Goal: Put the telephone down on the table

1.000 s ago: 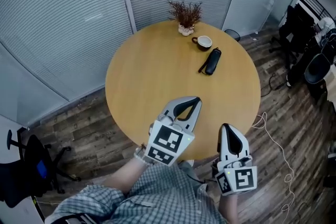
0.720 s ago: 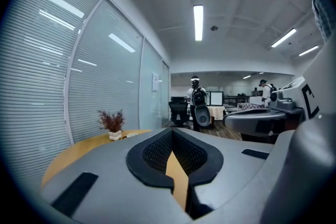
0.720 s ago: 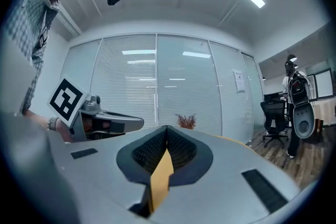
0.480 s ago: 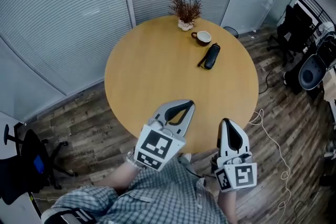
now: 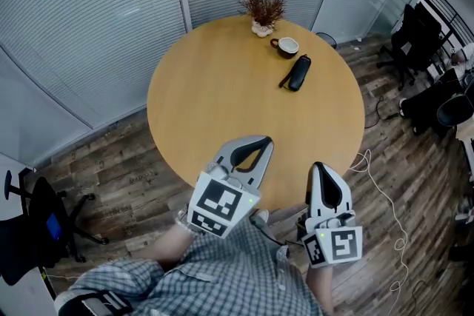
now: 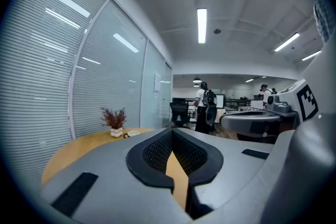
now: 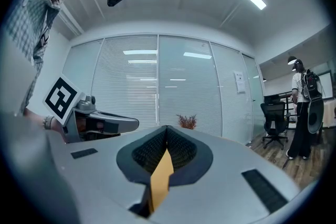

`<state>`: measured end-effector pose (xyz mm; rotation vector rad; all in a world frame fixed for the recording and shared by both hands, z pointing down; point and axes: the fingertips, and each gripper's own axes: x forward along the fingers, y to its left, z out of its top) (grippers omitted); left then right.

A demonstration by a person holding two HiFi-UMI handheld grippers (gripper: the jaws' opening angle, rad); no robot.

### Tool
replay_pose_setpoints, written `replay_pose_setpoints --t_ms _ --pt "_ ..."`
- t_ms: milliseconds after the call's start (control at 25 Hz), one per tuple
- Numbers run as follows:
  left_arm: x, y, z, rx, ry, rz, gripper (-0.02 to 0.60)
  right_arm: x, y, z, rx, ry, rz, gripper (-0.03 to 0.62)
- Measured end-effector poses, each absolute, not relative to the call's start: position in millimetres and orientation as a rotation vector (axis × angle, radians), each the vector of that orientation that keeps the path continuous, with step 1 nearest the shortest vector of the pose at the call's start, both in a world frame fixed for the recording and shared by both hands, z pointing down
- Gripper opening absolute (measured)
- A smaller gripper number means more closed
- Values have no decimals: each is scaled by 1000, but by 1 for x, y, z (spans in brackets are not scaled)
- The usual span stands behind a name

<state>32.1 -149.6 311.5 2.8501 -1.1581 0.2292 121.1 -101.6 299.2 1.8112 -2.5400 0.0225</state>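
The phone is down and both tools are empty.

The long black telephone point(image 5: 298, 73) already lies flat on the round yellow wooden table point(image 5: 215, 92), far from the person, near a small white cup point(image 5: 286, 46) and a little dry red plant in a pot point(image 5: 262, 11). The left gripper point(image 5: 258, 143) and the right gripper point(image 5: 319, 172) hang at the near edge, jaws pressed together, holding nothing. Nothing looks left to do. The room has a dark wood floor point(image 5: 111, 166) and grey blinds point(image 5: 81, 18).

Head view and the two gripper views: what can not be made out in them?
- Dark item beside the cup, head view: too small to confirm as telephone.
- Both gripper views: it does not show; the left gripper and right gripper themselves cover most of the table.
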Motion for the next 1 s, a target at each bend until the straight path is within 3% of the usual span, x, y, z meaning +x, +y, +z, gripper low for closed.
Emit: replay_pose_setpoints --t_ms 1000 --pt "40 -142 320 2872 -1108 280 8 111 -105 301 1763 -2564 27 9"
